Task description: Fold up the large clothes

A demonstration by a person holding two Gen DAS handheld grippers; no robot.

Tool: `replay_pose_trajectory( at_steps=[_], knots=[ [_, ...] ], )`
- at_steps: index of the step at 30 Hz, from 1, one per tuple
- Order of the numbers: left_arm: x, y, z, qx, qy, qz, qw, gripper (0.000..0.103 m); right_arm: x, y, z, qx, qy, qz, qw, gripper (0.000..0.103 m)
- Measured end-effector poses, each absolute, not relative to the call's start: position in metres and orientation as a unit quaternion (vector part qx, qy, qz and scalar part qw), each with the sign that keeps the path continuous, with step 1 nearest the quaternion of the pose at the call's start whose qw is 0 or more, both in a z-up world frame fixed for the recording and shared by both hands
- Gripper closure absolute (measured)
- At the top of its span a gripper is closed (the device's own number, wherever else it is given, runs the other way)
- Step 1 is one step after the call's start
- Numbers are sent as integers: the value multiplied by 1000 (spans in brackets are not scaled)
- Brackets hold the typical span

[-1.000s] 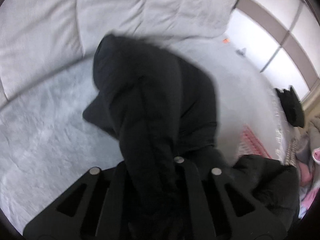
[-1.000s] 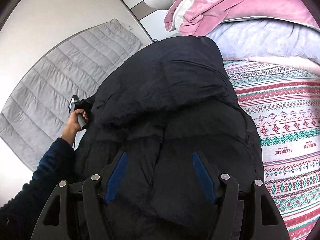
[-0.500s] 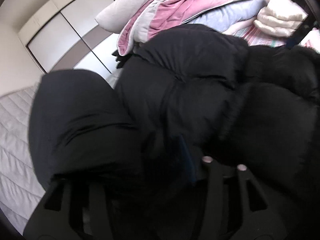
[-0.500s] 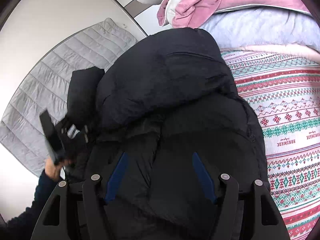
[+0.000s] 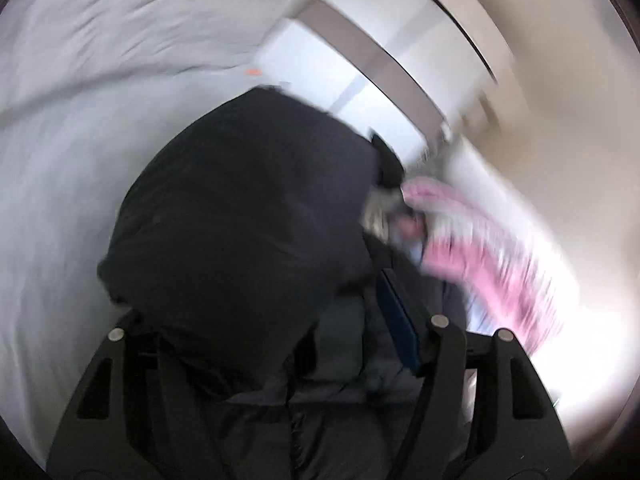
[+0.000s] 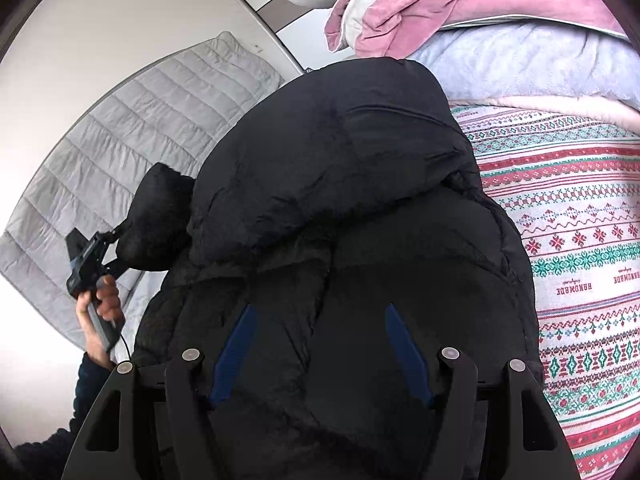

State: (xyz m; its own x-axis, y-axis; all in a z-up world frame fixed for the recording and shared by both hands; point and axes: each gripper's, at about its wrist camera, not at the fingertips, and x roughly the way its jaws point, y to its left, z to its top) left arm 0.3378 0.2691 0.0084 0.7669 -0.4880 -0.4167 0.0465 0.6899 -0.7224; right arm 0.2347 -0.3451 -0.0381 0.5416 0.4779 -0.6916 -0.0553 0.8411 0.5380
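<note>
Left gripper [image 6: 116,254] clamped on black puffer jacket [image 6: 344,200] sleeve, blurred; right gripper [image 6: 320,354] agape over jacket.

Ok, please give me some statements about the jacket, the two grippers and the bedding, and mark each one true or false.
1. The black puffer jacket lies partly on a patterned blanket. True.
2. The left gripper holds a sleeve of the jacket. True.
3. The right gripper is shut tight on a pink towel. False: its fingers stand wide apart over the jacket.
4. The pink bedding covers the jacket. False: it is piled behind the jacket.
</note>
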Motion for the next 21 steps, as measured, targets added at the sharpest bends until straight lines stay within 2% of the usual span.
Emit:
replay_pose_trajectory(
  at_steps=[2, 5, 7, 10, 11, 13, 14, 15, 16, 21],
  knots=[
    [338, 296, -9, -436, 301, -140, 837, 35, 234, -344, -39, 232, 453, 159, 846, 34],
    [339, 319, -30, -495, 293, -121, 809, 34, 234, -343, -41, 231, 456, 158, 845, 34],
    [341, 335, -44, -531, 287, -103, 791, 28, 235, -342, -42, 232, 458, 158, 843, 34],
    [349, 372, -66, -604, 258, -38, 754, 29, 235, -340, -43, 233, 459, 160, 842, 34],
    [356, 376, -64, -602, 249, -25, 759, 32, 235, -338, -44, 233, 459, 161, 842, 34],
    [371, 372, -43, -562, 236, -23, 792, 54, 235, -336, -44, 233, 459, 161, 842, 34],
    [380, 360, -30, -536, 234, -27, 810, 61, 235, -335, -44, 234, 458, 160, 842, 34],
    [386, 349, -22, -520, 236, -32, 821, 73, 235, -336, -43, 236, 457, 160, 843, 34],
    [393, 333, -11, -499, 241, -42, 831, 79, 235, -337, -43, 236, 457, 159, 843, 34],
    [387, 292, 10, -463, 233, -75, 852, 82, 234, -343, -43, 239, 454, 155, 844, 34]
  ],
)
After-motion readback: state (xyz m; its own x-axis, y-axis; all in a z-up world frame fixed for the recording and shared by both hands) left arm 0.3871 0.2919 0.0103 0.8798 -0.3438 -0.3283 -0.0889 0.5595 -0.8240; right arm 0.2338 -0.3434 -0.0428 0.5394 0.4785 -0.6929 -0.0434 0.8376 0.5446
